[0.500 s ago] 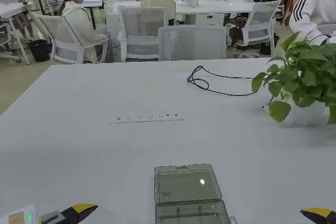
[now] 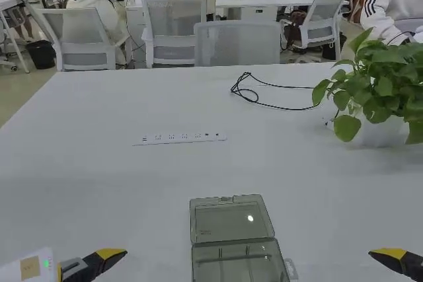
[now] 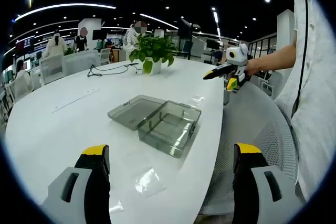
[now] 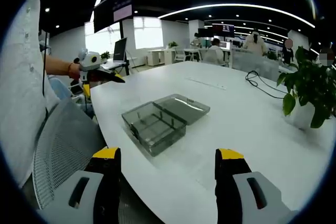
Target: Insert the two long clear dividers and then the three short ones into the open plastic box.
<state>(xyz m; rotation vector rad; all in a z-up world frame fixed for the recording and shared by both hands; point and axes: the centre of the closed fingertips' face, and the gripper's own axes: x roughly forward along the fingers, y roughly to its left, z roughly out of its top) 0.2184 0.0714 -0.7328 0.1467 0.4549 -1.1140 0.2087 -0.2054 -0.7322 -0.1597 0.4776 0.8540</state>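
The smoky clear plastic box [image 2: 239, 265] lies open at the table's near edge, its lid [image 2: 231, 219] folded flat away from me. In the left gripper view the box [image 3: 169, 124] sits ahead of my left gripper [image 3: 170, 156], which stands open and holds nothing. A clear flat piece [image 3: 148, 180] lies on the table between its jaws. My right gripper [image 4: 168, 153] is also open and holds nothing, with the box [image 4: 155, 124] ahead of it. In the head view the left gripper's yellow tip [image 2: 106, 257] shows left of the box and the right gripper's tip [image 2: 391, 255] far right of it.
A white power strip [image 2: 184, 137] lies mid-table, with a black cable [image 2: 254, 94] beyond it. A potted plant [image 2: 380, 94] stands at the right. A mesh chair [image 2: 236, 43] is at the far edge, and people sit and stand behind. Another mesh chair [image 3: 247, 124] is by the near edge.
The head camera has shifted a little, so the whole scene sits slightly higher in the picture. Box and grippers show no clear move of their own.
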